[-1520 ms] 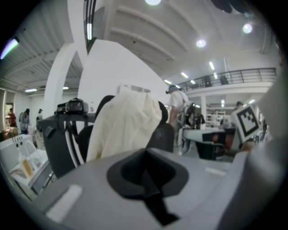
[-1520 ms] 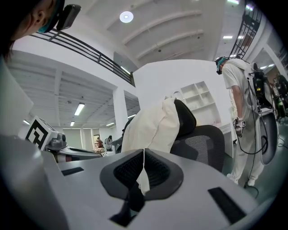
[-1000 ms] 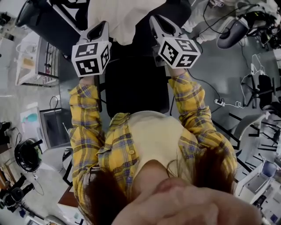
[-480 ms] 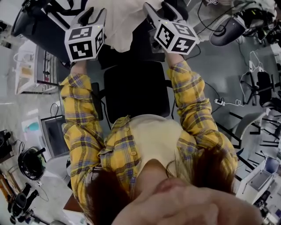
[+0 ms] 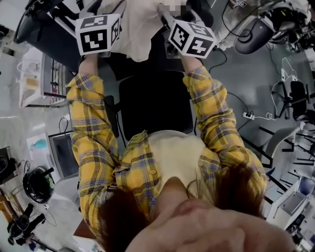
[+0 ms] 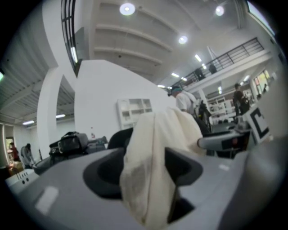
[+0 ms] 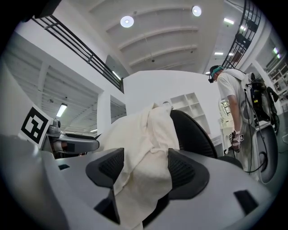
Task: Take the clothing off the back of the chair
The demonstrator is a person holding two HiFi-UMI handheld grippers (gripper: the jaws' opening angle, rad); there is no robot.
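A cream garment (image 5: 133, 29) hangs over the top of the black chair's backrest (image 5: 156, 51), beyond the seat (image 5: 155, 106). My left gripper (image 5: 110, 7) is at the garment's left side and my right gripper (image 5: 167, 12) at its right. In the left gripper view the jaws of the gripper (image 6: 148, 166) are opening, and a fold of the cream cloth (image 6: 155, 143) lies loosely between them. The right gripper (image 7: 144, 168) has its jaws opening too, with the cloth (image 7: 146, 139) draped between the pads. The backrest (image 7: 193, 132) rises behind the cloth.
A desk with equipment (image 5: 42, 74) stands to the left and a black bag (image 6: 69, 141) lies on a table. Cables and a power strip (image 5: 248, 115) lie on the floor at right, near another chair (image 5: 251, 37). A person with a backpack (image 7: 236, 103) stands at right.
Both grippers have moved toward the top of the head view, farther out from my body. The left one has shifted more, and the garment's edge now sits between the two marker cubes.
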